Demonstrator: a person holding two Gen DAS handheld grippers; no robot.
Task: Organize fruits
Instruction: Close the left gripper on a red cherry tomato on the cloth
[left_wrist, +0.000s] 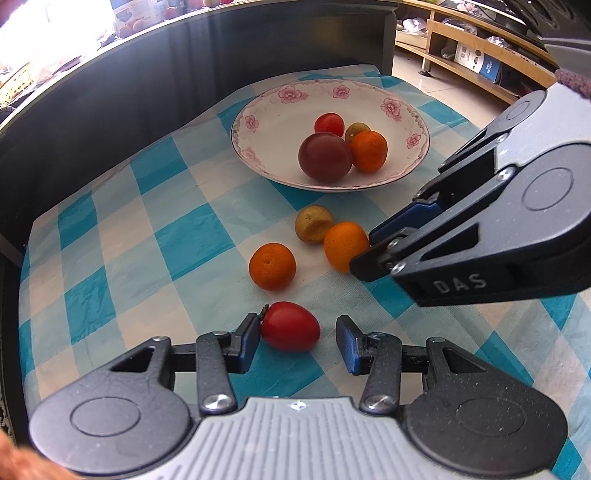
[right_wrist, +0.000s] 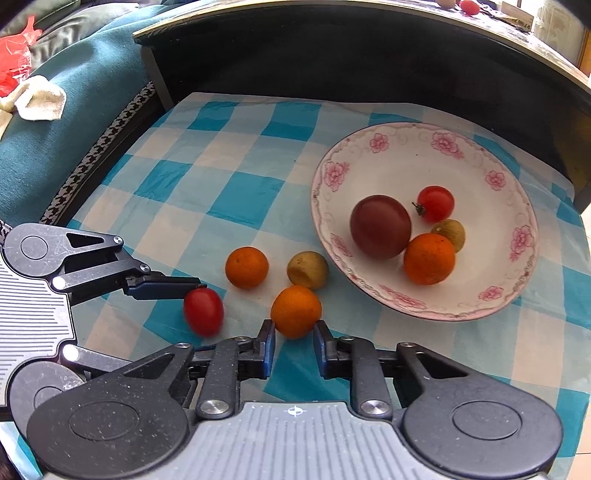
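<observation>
Orange round fruit (right_wrist: 295, 311) clamped in right claw (right_wrist: 294, 345); left claw (left_wrist: 297, 341) apart around glossy tomato (left_wrist: 290, 325).

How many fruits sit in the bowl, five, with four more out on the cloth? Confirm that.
The bowl count is wrong: it holds four, not five. They are a dark tomato, a red tomato, an orange and a greenish fruit. The left wrist view shows this, and the right wrist view agrees. Four more do lie out on the cloth.
</observation>
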